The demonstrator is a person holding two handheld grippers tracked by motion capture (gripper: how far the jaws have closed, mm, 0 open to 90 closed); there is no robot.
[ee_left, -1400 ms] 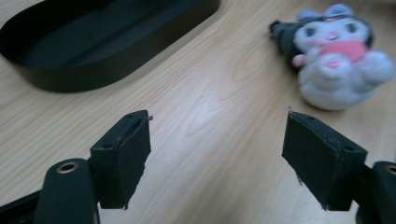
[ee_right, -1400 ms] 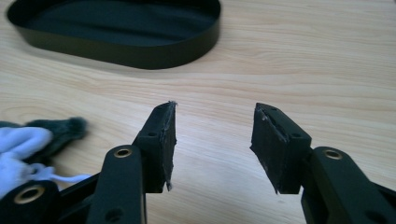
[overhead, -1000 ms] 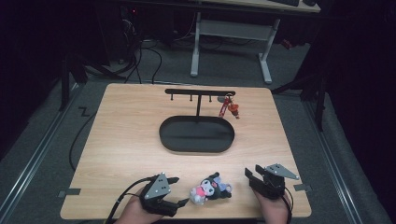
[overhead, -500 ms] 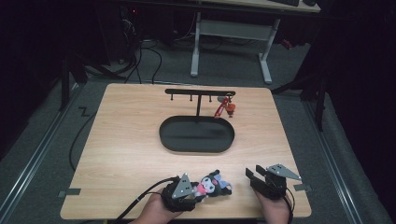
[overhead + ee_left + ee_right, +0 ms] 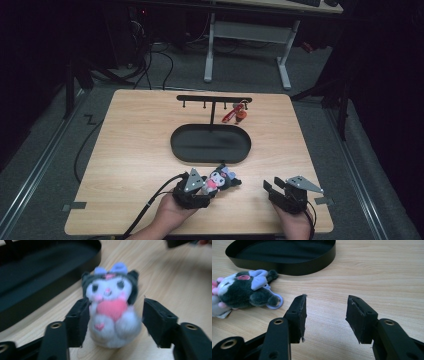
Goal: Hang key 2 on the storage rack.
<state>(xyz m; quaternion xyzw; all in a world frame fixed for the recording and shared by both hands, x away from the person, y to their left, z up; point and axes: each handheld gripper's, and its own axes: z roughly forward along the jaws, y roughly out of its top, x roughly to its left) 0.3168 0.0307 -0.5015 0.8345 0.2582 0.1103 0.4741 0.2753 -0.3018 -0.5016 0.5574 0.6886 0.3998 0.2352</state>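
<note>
Evidently for a pickup, the left gripper (image 5: pixel 113 322) straddles the small grey-and-white plush keychain toy (image 5: pixel 111 307) lying on the wooden counter (image 5: pixel 130 150) just before the black oval tray (image 5: pixel 210 143); its fingers, just reopening, stand unclenched, one touching. The right gripper (image 5: pixel 326 315) waits released nearby.

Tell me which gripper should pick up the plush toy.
Left. The left gripper already straddles the plush toy, one pad touching it and a gap at the other. The right gripper stands open over bare table, away from it.
</note>
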